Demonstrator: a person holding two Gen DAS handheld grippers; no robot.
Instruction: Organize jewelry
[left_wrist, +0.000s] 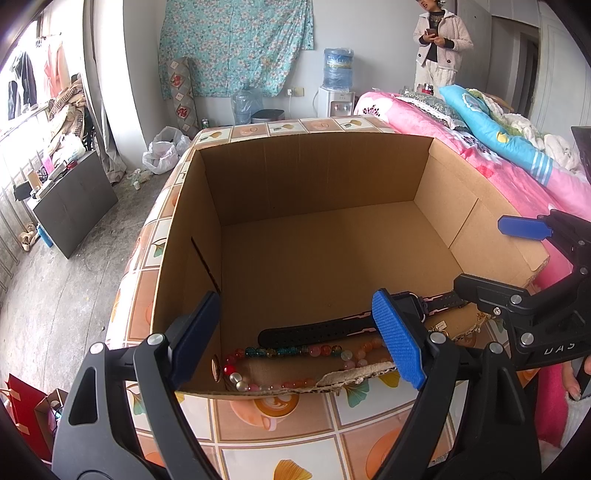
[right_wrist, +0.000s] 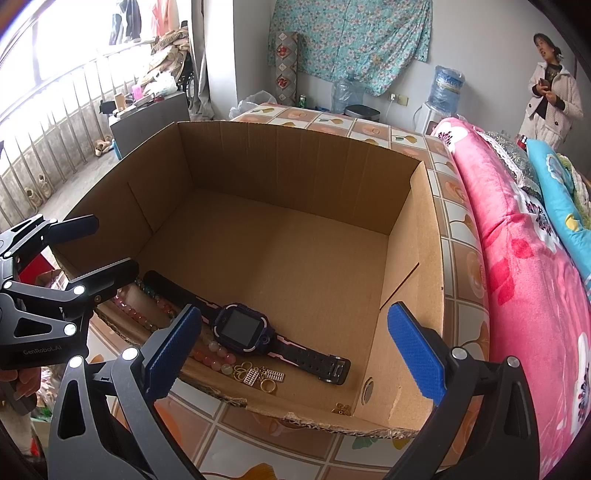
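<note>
An open cardboard box (left_wrist: 317, 177) (right_wrist: 295, 166) stands on a tiled-pattern tabletop. Along its near wall lie a black and purple smartwatch (right_wrist: 243, 328) (left_wrist: 332, 328), a string of coloured beads (left_wrist: 291, 350) (right_wrist: 218, 354), gold trinkets with a ring (right_wrist: 262, 376) and a small gold piece (right_wrist: 341, 408) in the near right corner. My left gripper (left_wrist: 299, 339) is open and empty above the near wall. My right gripper (right_wrist: 291, 350) is open and empty above the watch; it also shows in the left wrist view (left_wrist: 491, 258).
The patterned tabletop (left_wrist: 280, 428) carries the box. A pink bed (right_wrist: 524, 295) with a blue pillow (left_wrist: 495, 133) runs along the right. A person (left_wrist: 439, 40) stands at the back right by a water dispenser (left_wrist: 336, 92). A dark cabinet (left_wrist: 74, 199) is at left.
</note>
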